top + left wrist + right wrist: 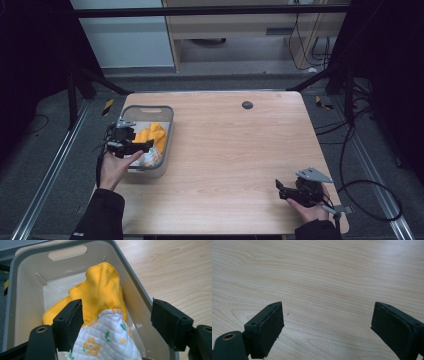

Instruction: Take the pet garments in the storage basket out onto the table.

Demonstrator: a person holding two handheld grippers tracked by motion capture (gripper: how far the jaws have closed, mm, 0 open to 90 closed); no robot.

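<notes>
Although the yellow cloth (pixel 100 290) and the white quilted cloth (pixel 107 340) with its small flower print both lie inside the grey bin (pixel 22 290), neither looks gripped at this moment. The left gripper (pixel 116 320) hangs over the bin with its jaws spread wide, one on each side of the quilted cloth, and whether the inner pad touches the fabric I cannot tell. Seen from the left gripper view, the yellow cloth is bunched up and leans toward the bin's wall on the table side, while the quilted cloth lies over its near end. My reading is that the work concerns these cloths and the bin, and that it stands at a point where the gripper is either about to close on the quilted cloth or has nothing in hand; the pictures do not settle which way the cloths are meant to go.

Moving outward, the bin (pixel 167 125) sits at the left edge of the wooden table (pixel 240 150), with the left gripper (pixel 131 142) above it. Well apart, near the front right corner, the right gripper (pixel 284 190) rests low over bare wood, jaws wide and holding nothing.
</notes>
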